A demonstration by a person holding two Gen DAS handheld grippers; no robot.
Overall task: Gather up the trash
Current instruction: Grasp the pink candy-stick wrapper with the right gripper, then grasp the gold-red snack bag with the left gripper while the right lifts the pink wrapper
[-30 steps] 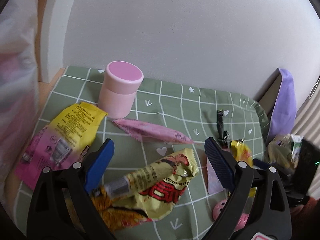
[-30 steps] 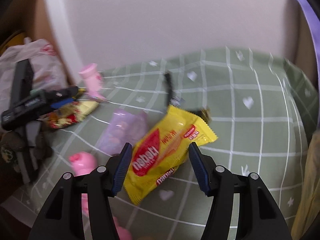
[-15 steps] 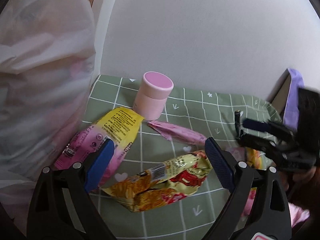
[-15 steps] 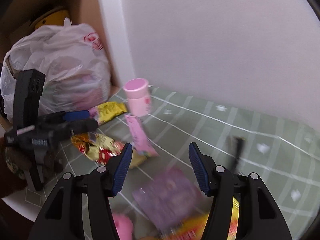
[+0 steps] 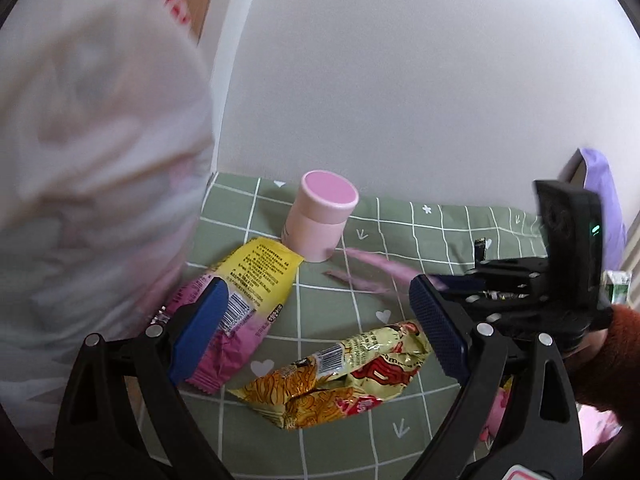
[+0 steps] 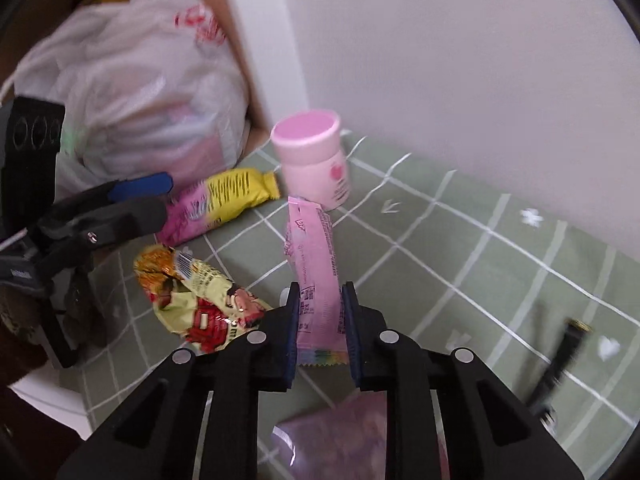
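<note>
My right gripper (image 6: 320, 292) has its jaws closing on the near end of a long pink wrapper (image 6: 312, 248), which fills the gap between the pads. In the left wrist view that wrapper (image 5: 372, 268) is a blurred streak beside the right gripper (image 5: 500, 276). My left gripper (image 5: 318, 286) stands wide open above the cloth with nothing gripped. A crumpled yellow-red wrapper (image 5: 352, 368) lies below its right finger. A yellow-pink wrapper (image 5: 256, 276) lies under its left finger. A filled white plastic bag (image 5: 100, 160) bulges at the left.
A pink lidded jar (image 6: 312, 160) stands upright on the green checked cloth (image 6: 460, 240) near the wall. A purple packet (image 6: 340, 436) lies under my right gripper and a thin black object (image 6: 560, 356) lies at the right. A cardboard box holds the bag (image 6: 152, 92).
My right gripper swung left from a yellow packet to the pink wrapper and its jaws narrowed onto it. The left gripper turned toward the white bag, staying open.
</note>
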